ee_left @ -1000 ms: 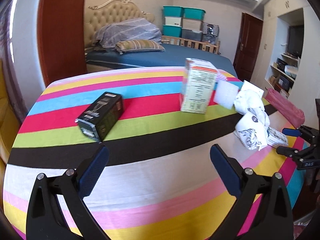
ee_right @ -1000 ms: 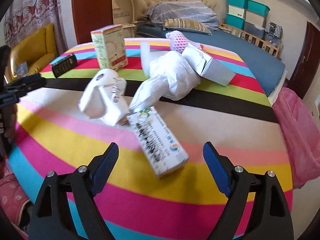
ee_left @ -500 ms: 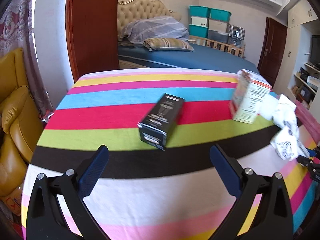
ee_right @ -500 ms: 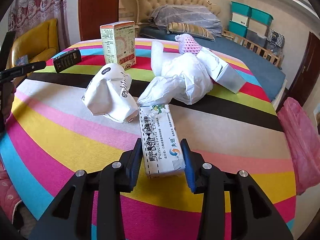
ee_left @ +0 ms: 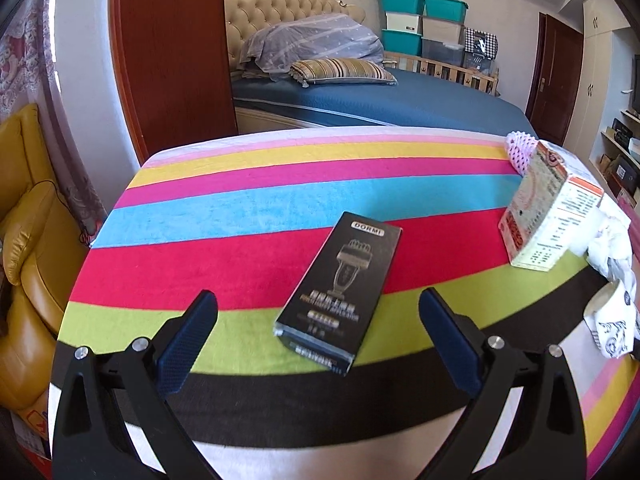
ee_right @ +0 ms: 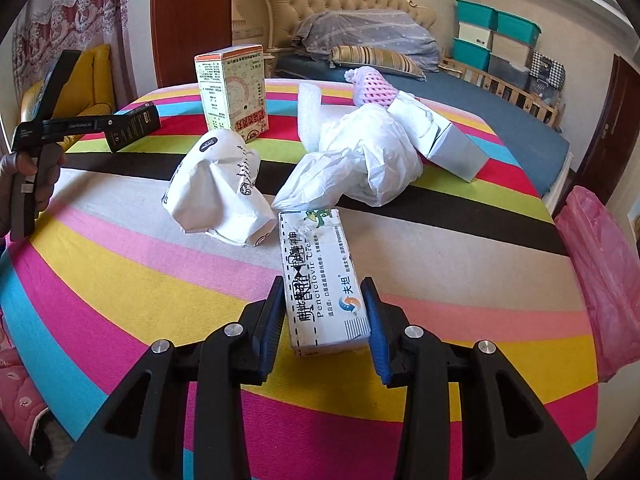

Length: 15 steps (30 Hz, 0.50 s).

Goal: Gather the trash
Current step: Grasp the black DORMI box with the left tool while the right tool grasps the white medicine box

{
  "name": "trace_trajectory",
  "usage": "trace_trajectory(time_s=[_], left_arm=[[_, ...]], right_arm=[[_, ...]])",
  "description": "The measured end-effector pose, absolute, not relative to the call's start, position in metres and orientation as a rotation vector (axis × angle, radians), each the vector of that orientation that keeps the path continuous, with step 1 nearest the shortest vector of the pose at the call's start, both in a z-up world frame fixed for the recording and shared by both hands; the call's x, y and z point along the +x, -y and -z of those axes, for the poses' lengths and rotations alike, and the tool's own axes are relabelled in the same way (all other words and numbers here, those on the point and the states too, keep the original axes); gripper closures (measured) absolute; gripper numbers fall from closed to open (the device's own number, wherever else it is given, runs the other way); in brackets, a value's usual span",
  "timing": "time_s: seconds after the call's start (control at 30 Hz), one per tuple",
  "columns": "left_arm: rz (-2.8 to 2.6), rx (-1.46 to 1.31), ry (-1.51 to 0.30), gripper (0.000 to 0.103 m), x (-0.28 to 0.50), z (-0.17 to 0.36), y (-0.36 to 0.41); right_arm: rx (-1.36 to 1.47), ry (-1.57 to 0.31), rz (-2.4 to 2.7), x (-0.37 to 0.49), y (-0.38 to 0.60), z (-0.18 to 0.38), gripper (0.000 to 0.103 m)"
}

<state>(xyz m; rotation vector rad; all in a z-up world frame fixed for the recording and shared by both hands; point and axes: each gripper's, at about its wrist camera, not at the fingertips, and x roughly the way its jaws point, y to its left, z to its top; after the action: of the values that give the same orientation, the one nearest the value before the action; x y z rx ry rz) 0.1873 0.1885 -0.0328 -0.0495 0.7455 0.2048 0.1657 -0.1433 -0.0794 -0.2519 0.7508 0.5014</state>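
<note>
Blue-padded, our right hand-held gripper (ee_right: 325, 312) is clenched on the white medicine carton (ee_right: 318, 276), its pads pressed to the carton's two long sides; a second ago those jaws stood wide with the carton lying loose between them. It points slanting down at the striped desk (ee_right: 120, 280). The carton's far end lies just beside the crumpled white paper bag (ee_right: 216, 188), with the white plastic bag (ee_right: 368, 160) close behind it.

Our left hand-held gripper (ee_left: 316, 344) is released, jaws wide and nothing between the pads, tilted down toward the black box (ee_left: 340, 292), which lies flat just beyond its tips. A second ago that box sat far to the left in the left wrist view; now it is nearly centred. In the right wrist view a hand (ee_right: 18, 172) grips this tool's handle at the left edge.

Right of the black box stands the tall printed carton (ee_left: 548, 216), with pink foam netting (ee_left: 520, 152) behind it. A pink bag (ee_right: 600, 280) hangs off the desk's edge on the right; we cannot see what it contains.
</note>
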Motion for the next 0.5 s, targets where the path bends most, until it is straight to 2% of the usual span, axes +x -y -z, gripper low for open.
trace_trajectory(time_s=[0.1, 0.17, 0.2, 0.23, 0.3, 0.5], left_arm=[[-0.192, -0.053, -0.774, 0.017, 0.195, 0.037, -0.186], [-0.177, -0.057, -0.792, 0.031, 0.198, 0.04, -0.185], [-0.172, -0.056, -0.8, 0.048, 0.199, 0.042, -0.184], [-0.168, -0.055, -0.807, 0.057, 0.2, 0.043, -0.184], [-0.153, -0.056, -0.797, 0.065, 0.196, 0.043, -0.18], [-0.14, -0.072, -0.69, 0.065, 0.161, 0.033, -0.156]], right_arm=[[-0.254, -0.749, -0.5, 0.165, 0.143, 0.08, 0.065], [-0.253, -0.749, -0.501, 0.165, 0.143, 0.08, 0.065], [-0.253, -0.749, -0.501, 0.165, 0.143, 0.08, 0.065], [-0.254, -0.749, -0.501, 0.165, 0.144, 0.08, 0.065], [-0.253, -0.749, -0.501, 0.165, 0.144, 0.08, 0.065], [-0.258, -0.745, -0.498, 0.165, 0.143, 0.08, 0.065]])
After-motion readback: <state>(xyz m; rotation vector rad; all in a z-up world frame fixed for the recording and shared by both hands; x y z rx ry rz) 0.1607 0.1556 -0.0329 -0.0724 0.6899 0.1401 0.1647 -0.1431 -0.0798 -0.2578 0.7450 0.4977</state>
